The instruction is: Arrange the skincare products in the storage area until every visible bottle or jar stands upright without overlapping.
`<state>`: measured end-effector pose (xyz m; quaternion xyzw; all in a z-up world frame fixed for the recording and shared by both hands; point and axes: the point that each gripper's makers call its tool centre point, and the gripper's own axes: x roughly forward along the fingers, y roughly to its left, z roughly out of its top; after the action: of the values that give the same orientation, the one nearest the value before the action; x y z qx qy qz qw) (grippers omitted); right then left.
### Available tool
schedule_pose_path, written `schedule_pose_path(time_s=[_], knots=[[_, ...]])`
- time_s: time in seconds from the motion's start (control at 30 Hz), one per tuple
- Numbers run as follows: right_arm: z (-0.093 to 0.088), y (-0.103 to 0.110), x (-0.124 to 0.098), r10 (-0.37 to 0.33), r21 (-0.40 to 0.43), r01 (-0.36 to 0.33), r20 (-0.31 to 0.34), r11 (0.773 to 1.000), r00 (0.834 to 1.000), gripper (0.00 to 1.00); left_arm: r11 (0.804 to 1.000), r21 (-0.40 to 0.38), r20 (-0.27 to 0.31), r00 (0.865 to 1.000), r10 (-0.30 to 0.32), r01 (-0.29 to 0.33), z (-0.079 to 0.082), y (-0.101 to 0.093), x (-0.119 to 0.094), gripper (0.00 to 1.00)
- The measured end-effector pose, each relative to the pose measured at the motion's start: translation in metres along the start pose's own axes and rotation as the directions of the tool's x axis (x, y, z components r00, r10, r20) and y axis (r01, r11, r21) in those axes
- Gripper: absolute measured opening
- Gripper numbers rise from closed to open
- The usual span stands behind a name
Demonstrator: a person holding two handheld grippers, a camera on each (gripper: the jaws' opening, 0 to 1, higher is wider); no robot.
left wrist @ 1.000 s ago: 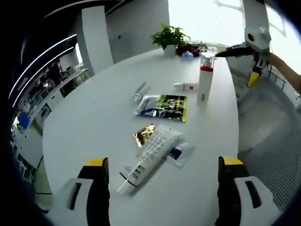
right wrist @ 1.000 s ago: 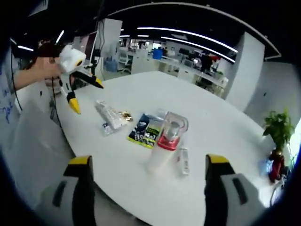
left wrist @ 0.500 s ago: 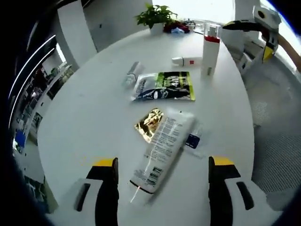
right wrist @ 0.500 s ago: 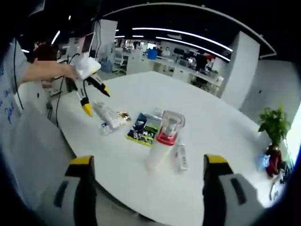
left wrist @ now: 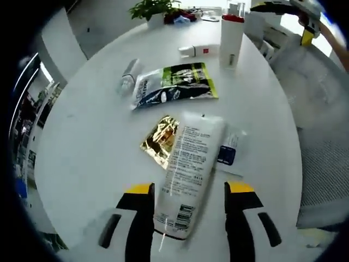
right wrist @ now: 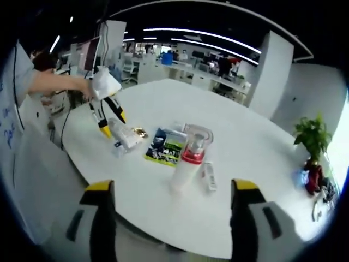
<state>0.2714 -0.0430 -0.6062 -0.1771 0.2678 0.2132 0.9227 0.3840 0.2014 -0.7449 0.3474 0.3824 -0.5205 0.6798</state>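
A round white bench (left wrist: pixel 82 136) carries scattered skincare items. In the left gripper view, the left tool (left wrist: pixel 188 210) has its yellow-tipped jaws apart on either side of the lower end of a large white tube (left wrist: pixel 188 169) that lies flat, printed side up; whether they touch it cannot be told. The tube partly overlaps a crinkled gold sachet (left wrist: pixel 159 142) and lies just beside a small clear sachet (left wrist: pixel 229 155) with a blue patch. Further off lie a glossy green-and-black pouch (left wrist: pixel 174 90), a small silver tube (left wrist: pixel 129 73) and a small white tube (left wrist: pixel 197 51). A tall white bottle (left wrist: pixel 230 38) with a red collar stands upright. The large tube looks soft, smooth and light, so it would likely dent or slip; a hold across its firmer lower end seems best. In the right gripper view, the right tool (right wrist: pixel 172 210) hangs with jaws wide apart, well short of the bottle.
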Motion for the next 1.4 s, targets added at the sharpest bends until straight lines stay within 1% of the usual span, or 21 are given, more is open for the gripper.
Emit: schedule_pose_path(time_s=[0.1, 0.13, 0.27, 0.3, 0.33, 0.4, 0.57, 0.63, 0.67, 0.7, 0.77, 0.8, 0.87, 0.9, 0.97, 1.0, 1.07, 1.2, 1.27, 1.37, 1.4], knots=[[0.003, 0.001, -0.002, 0.005, 0.005, -0.005, 0.005, 1.000, 1.000, 0.84, 1.000, 0.024, -0.018, 1.000, 0.012, -0.012, 0.000, 0.001, 0.003, 0.41], [0.004, 0.002, -0.003, 0.022, 0.012, -0.022, 0.014, 1.000, 1.000, 0.83, 1.000, 0.026, -0.019, 1.000, 0.010, -0.009, 0.000, 0.001, 0.003, 0.40], [0.004, 0.002, -0.003, 0.058, 0.026, -0.059, 0.025, 0.998, 0.998, 0.81, 1.000, 0.001, -0.017, 1.000, 0.005, -0.005, 0.001, 0.001, 0.002, 0.38], [0.005, 0.002, -0.003, 0.064, 0.024, -0.065, 0.026, 0.998, 0.998, 0.81, 1.000, 0.007, -0.017, 1.000, 0.003, -0.003, 0.001, 0.000, 0.002, 0.36], [0.005, 0.001, -0.003, 0.076, 0.019, -0.076, 0.035, 0.997, 0.997, 0.81, 0.999, 0.035, -0.014, 1.000, -0.002, 0.002, 0.002, -0.002, 0.002, 0.35], [0.006, -0.002, -0.003, 0.088, 0.013, -0.089, 0.048, 0.996, 0.995, 0.80, 1.000, 0.021, -0.020, 1.000, 0.011, -0.011, 0.002, -0.001, 0.001, 0.34], [0.008, -0.006, -0.003, 0.131, -0.022, -0.130, 0.063, 0.991, 0.989, 0.79, 0.998, 0.003, -0.006, 0.998, 0.056, -0.056, 0.002, 0.000, -0.001, 0.31], [0.009, -0.008, -0.002, 0.149, -0.037, -0.147, 0.069, 0.989, 0.986, 0.79, 0.995, -0.027, 0.019, 0.995, 0.093, -0.093, 0.005, 0.003, -0.004, 0.30], [0.009, -0.008, -0.002, 0.155, -0.039, -0.152, 0.070, 0.988, 0.985, 0.78, 0.991, -0.070, 0.051, 0.992, 0.114, -0.111, 0.009, 0.004, -0.007, 0.30], [0.010, -0.008, -0.003, 0.166, -0.047, -0.163, 0.078, 0.986, 0.983, 0.78, 0.988, -0.089, 0.079, 0.988, 0.130, -0.123, 0.013, 0.006, -0.009, 0.29], [0.012, -0.007, -0.003, 0.183, -0.057, -0.179, 0.086, 0.982, 0.979, 0.77, 0.979, -0.120, 0.126, 0.976, 0.180, -0.165, 0.018, 0.009, -0.016, 0.29], [0.013, -0.007, -0.003, 0.186, -0.063, -0.181, 0.092, 0.981, 0.978, 0.76, 0.977, -0.129, 0.134, 0.973, 0.188, -0.171, 0.019, 0.008, -0.019, 0.29], [0.016, -0.007, -0.005, 0.203, -0.085, -0.195, 0.102, 0.977, 0.974, 0.75, 0.967, -0.156, 0.157, 0.962, 0.225, -0.201, 0.023, 0.008, -0.027, 0.28], [0.017, -0.007, -0.005, 0.209, -0.089, -0.200, 0.105, 0.976, 0.972, 0.75, 0.958, -0.181, 0.183, 0.949, 0.256, -0.224, 0.027, 0.009, -0.033, 0.28], [0.025, -0.006, -0.009, 0.232, -0.100, -0.219, 0.136, 0.971, 0.963, 0.73, 0.946, -0.229, 0.237, 0.930, 0.281, -0.227, 0.037, 0.008, -0.042, 0.28], [0.029, -0.005, -0.011, 0.246, -0.098, -0.233, 0.154, 0.968, 0.957, 0.72, 0.935, -0.255, 0.264, 0.912, 0.312, -0.246, 0.043, 0.008, -0.050, 0.27], [0.037, -0.004, -0.014, 0.268, -0.100, -0.253, 0.188, 0.962, 0.945, 0.68, 0.925, -0.264, 0.297, 0.890, 0.347, -0.273, 0.052, 0.005, -0.061, 0.27], [0.050, 0.003, -0.016, 0.310, -0.126, -0.287, 0.235, 0.949, 0.921, 0.61, 0.910, -0.296, 0.354, 0.852, 0.386, -0.289, 0.072, -0.009, -0.078, 0.27], [0.055, 0.007, -0.016, 0.327, -0.135, -0.302, 0.245, 0.944, 0.913, 0.55, 0.907, -0.303, 0.367, 0.842, 0.395, -0.293, 0.081, -0.017, -0.083, 0.27], [0.064, 0.014, -0.017, 0.357, -0.136, -0.331, 0.277, 0.934, 0.892, 0.50, 0.905, -0.312, 0.400, 0.824, 0.400, -0.288, 0.099, -0.032, -0.090, 0.27], [0.069, 0.016, -0.017, 0.360, -0.136, -0.333, 0.297, 0.933, 0.885, 0.48, 0.907, -0.315, 0.423, 0.814, 0.398, -0.280, 0.107, -0.039, -0.092, 0.27]])
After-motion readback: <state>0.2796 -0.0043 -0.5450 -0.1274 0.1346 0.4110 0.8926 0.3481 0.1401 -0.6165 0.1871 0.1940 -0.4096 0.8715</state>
